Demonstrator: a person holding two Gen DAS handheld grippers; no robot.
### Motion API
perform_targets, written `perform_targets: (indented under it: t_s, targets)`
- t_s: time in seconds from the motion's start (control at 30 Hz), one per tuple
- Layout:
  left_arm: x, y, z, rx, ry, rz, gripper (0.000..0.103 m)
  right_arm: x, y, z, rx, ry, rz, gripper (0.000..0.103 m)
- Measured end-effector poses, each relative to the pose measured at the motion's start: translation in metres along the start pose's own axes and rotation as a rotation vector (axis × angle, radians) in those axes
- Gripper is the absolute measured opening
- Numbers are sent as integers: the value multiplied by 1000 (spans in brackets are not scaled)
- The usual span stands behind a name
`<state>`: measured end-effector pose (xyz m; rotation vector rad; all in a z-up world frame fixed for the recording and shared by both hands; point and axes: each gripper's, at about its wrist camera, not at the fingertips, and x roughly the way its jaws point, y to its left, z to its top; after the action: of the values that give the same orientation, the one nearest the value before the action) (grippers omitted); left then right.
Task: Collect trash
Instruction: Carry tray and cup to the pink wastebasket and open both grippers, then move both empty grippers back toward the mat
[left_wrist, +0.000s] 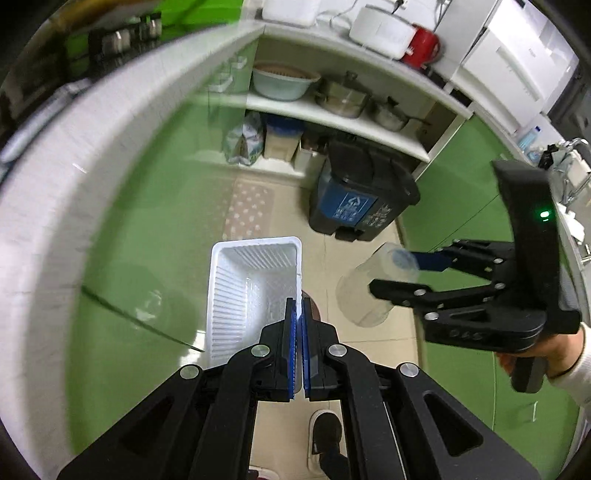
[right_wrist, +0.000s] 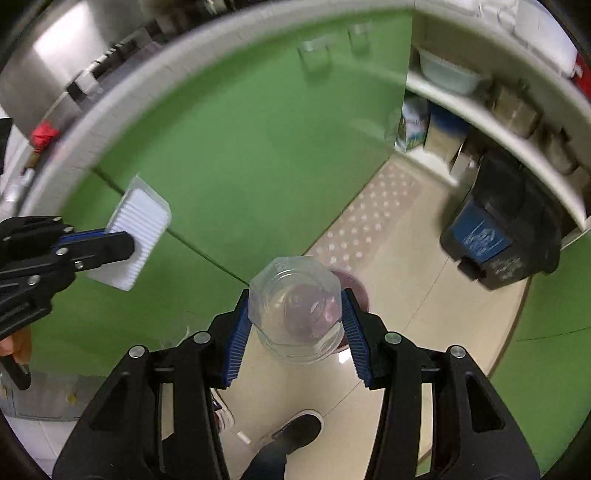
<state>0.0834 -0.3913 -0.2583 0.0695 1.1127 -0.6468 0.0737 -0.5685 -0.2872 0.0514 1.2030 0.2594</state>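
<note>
My left gripper (left_wrist: 298, 306) is shut on the rim of a white ribbed plastic tray (left_wrist: 251, 291) and holds it in the air above the floor. The tray also shows in the right wrist view (right_wrist: 138, 236), held by the left gripper (right_wrist: 122, 243). My right gripper (right_wrist: 295, 317) is shut on a clear plastic cup (right_wrist: 295, 314), its blue pads on both sides. The cup (left_wrist: 373, 284) and the right gripper (left_wrist: 402, 269) also show at the right of the left wrist view. A dark trash bin (left_wrist: 360, 192) with a blue label stands on the floor ahead, its lid down; it shows at the right in the right wrist view (right_wrist: 498, 240).
Green cabinet fronts (right_wrist: 240, 147) under a white counter curve along the left. Open shelves (left_wrist: 332, 110) behind the bin hold pots, a basin and bags. A dotted mat (left_wrist: 247, 206) lies on the beige floor. A purple bowl (right_wrist: 354, 288) sits under the cup. The person's shoe (right_wrist: 295, 432) is below.
</note>
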Motion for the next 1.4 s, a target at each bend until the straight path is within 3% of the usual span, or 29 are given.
perform_targets:
  t_s: [0.17,0.4,0.47,0.5,0.53,0.77,1.1,1.17,1.2,1.23,1.27,1.3,1.4]
  targets:
    - [58,12,-8,0,54,-26,2,73,-19,-14,44,53,6,48]
    - [114,31,-21,12,104,-46,2,140,-34,-27,87,68,6,50]
    - [124,33,-22,22,109,-47,2,153,-38,-30,102,71,8,67]
    - [130,33,-21,26,112,-47,2,156,-41,-32,109,63,6,80]
    - [135,34,-21,28,115,-48,2,159,-44,-34,118,54,4,85]
    - [163,30,-27,55,155,-65,2,157,-68,-44,178,58,-36,95]
    - [194,6,-23,101,206,-109,3,130,-103,-64,235,72,-142,95]
    - [196,3,-23,111,205,-107,8,124,-109,-68,249,72,-149,95]
    - [198,1,-21,117,208,-110,18,122,-111,-69,256,73,-152,95]
    - [200,0,-20,126,207,-103,46,118,-115,-71,266,71,-156,95]
    - [202,-1,-20,129,201,-97,66,115,-118,-73,280,65,-160,95]
    - [201,-1,-19,120,177,-104,96,113,-120,-76,290,62,-161,95]
    - [207,-2,-18,125,169,-83,97,109,-123,-82,302,55,-164,95]
